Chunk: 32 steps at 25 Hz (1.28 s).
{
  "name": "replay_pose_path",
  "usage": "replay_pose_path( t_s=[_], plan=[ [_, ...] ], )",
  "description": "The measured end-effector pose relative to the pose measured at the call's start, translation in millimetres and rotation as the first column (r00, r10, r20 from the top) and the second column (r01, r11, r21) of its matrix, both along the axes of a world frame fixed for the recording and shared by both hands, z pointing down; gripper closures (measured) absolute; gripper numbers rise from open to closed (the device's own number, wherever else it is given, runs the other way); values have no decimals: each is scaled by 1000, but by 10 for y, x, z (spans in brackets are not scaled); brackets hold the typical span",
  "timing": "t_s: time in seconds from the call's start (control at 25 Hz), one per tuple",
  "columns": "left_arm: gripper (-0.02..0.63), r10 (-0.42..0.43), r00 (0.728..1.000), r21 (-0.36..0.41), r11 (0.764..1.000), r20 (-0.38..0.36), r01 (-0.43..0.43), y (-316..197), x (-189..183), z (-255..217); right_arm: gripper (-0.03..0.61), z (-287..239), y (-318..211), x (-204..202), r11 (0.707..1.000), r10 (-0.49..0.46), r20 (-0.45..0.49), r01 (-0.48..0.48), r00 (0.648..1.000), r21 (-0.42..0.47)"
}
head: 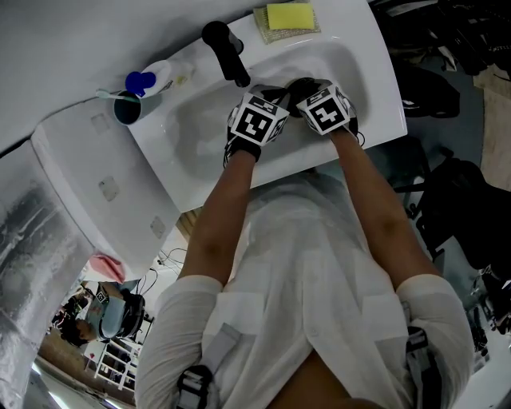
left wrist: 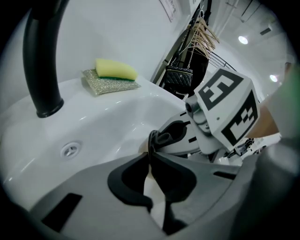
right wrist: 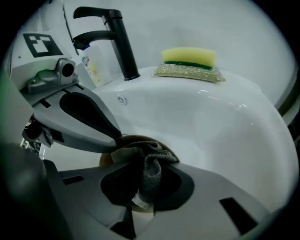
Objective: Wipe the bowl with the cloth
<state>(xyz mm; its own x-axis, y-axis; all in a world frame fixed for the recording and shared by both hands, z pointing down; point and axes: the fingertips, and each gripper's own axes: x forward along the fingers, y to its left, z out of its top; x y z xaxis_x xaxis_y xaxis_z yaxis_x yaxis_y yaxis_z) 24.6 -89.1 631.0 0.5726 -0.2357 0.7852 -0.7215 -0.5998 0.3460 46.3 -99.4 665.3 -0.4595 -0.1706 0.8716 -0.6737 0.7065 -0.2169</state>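
Observation:
Both grippers meet low over the white sink [head: 200, 144]. A small brownish bowl [right wrist: 107, 158] is held on edge between them. My left gripper [left wrist: 151, 157] is shut on the bowl's thin dark rim [left wrist: 152, 140], and its fingertips [right wrist: 115, 136] reach the bowl from the left. My right gripper [right wrist: 145, 180] is shut on a grey woven cloth [right wrist: 150, 171], which is bunched against the bowl. In the head view the marker cubes of the left gripper [head: 257, 120] and the right gripper [head: 326, 108] hide the bowl and the cloth.
A black faucet [head: 227, 52] rises at the back of the basin, with the drain overflow [left wrist: 71, 150] below it. A yellow-green sponge [head: 289, 16] lies on a scouring pad at the back right corner. A blue-capped bottle [head: 152, 80] and a cup [head: 126, 108] stand at the back left.

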Motion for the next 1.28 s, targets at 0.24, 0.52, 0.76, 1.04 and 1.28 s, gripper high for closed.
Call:
replay_pose_path(
  t_s=[0.24,0.52,0.76,1.04,1.28],
  plan=[
    [597,-22,1000,12,1000,-10,22,-37,25,-12,506,27,287,-308,967,-245,50,248,968,-56],
    [600,-50,996,32,998,77,48,-62,-144,55,508,92,626,-196,868,-461,-4,450,887,-209],
    [599,-42,999,-18,999,23,43,-14,-100,-1,508,176,256,73,936,-347,-202,326,916,-129],
    [598,-45,999,-5,999,12,45,-33,-41,-30,508,-35,205,-346,958,-285,62,286,956,-1],
    [601,-79,995,33,996,62,77,-73,-115,8,509,-29,635,-400,868,-468,130,482,874,-120]
  ],
)
